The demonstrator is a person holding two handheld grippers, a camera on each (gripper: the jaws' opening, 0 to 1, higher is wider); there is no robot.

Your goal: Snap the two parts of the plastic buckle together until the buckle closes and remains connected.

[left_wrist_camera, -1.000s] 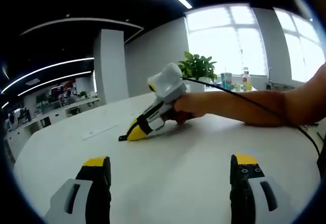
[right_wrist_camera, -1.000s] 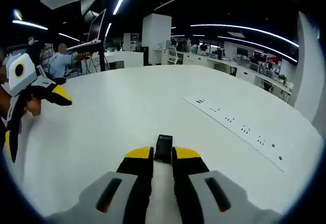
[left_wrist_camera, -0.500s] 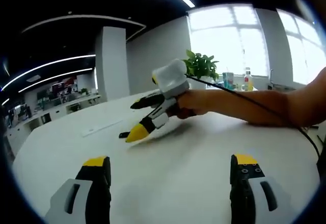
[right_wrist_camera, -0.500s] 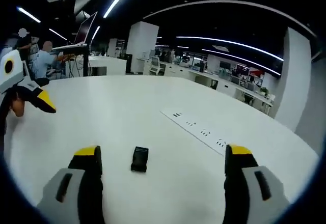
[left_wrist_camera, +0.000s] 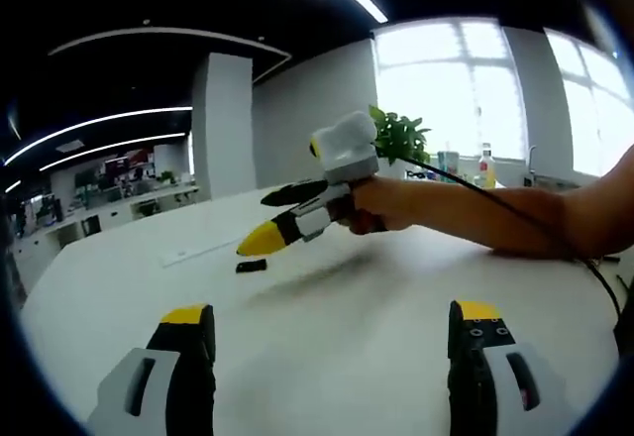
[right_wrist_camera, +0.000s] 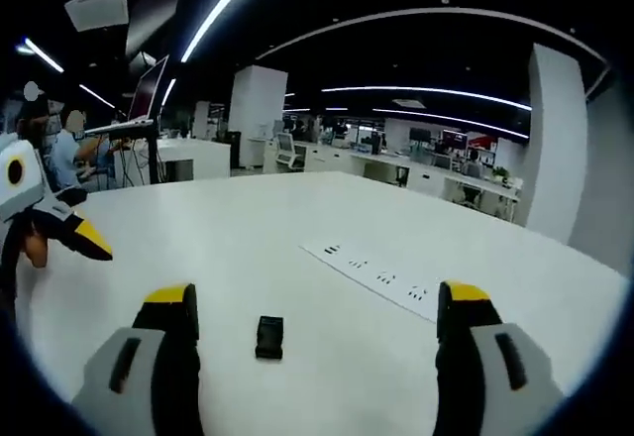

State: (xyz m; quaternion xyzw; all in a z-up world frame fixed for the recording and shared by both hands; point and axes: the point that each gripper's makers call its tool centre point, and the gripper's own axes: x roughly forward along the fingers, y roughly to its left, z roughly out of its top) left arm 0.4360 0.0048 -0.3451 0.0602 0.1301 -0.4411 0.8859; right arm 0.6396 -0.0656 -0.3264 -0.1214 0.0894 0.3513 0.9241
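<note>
Buckle (right_wrist_camera: 269, 337) is lying flat on the white tabletop (right_wrist_camera: 297, 248), black and small; from here I can't tell whether its two halves are latched. In the right gripper view it sits between that gripper's two yellow-tipped jaws, nearer the left-hand one, touching neither. Right gripper (right_wrist_camera: 312, 302) has its jaws spread wide, holding nothing, hovering above the tabletop with the buckle just ahead of the tips. In the left gripper view the same buckle (left_wrist_camera: 251, 267) shows as a small dark piece on the tabletop (left_wrist_camera: 337, 327), below and just short of the yellow tip of the right gripper (left_wrist_camera: 269, 220), which is lifted clear of the surface with a gap between its jaws; a hand (left_wrist_camera: 381, 206) grips its white body and a black cable (left_wrist_camera: 515, 213) trails back along the forearm. Left gripper (left_wrist_camera: 332, 322) also has its jaws spread wide, empty, well apart from the buckle and low over the tabletop. In the right gripper view the left gripper (right_wrist_camera: 40, 223) comes in at the left edge, yellow tip pointing inward, well clear of the buckle. A flat strip with dark markings (right_wrist_camera: 381, 279) lies on the tabletop beyond the buckle, to the right. A potted plant (left_wrist_camera: 398, 137) stands behind the hand near the bright window (left_wrist_camera: 466, 89).
</note>
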